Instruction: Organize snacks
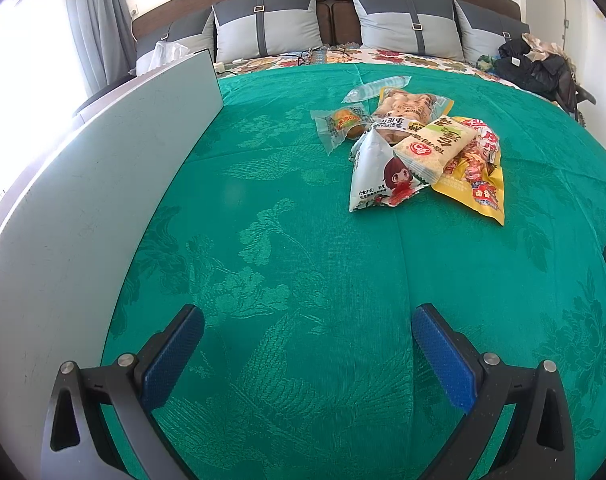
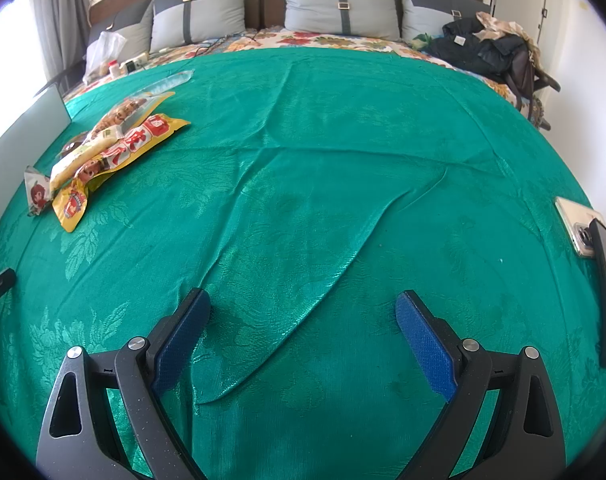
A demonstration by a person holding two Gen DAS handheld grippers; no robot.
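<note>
Several snack packets lie in a pile on the green bedspread [image 1: 303, 260]: a white triangular bag with a cartoon girl [image 1: 379, 176], a rice-cracker pack [image 1: 435, 144], a yellow bag [image 1: 479, 184], a clear bag of buns [image 1: 407, 108], a small wrapped cake [image 1: 343, 124] and a clear wrapper [image 1: 375, 88]. My left gripper [image 1: 307, 320] is open and empty, well short of the pile. My right gripper [image 2: 303, 304] is open and empty over bare bedspread; the pile [image 2: 103, 152] lies far to its left.
A large white box wall [image 1: 83, 200] stands along the left. Two phones [image 2: 595, 256] lie at the right edge. Grey pillows [image 1: 407, 20] line the headboard. Dark clothes and a bag [image 2: 491, 48] sit at the far right corner. The bedspread has a fold [image 2: 303, 280].
</note>
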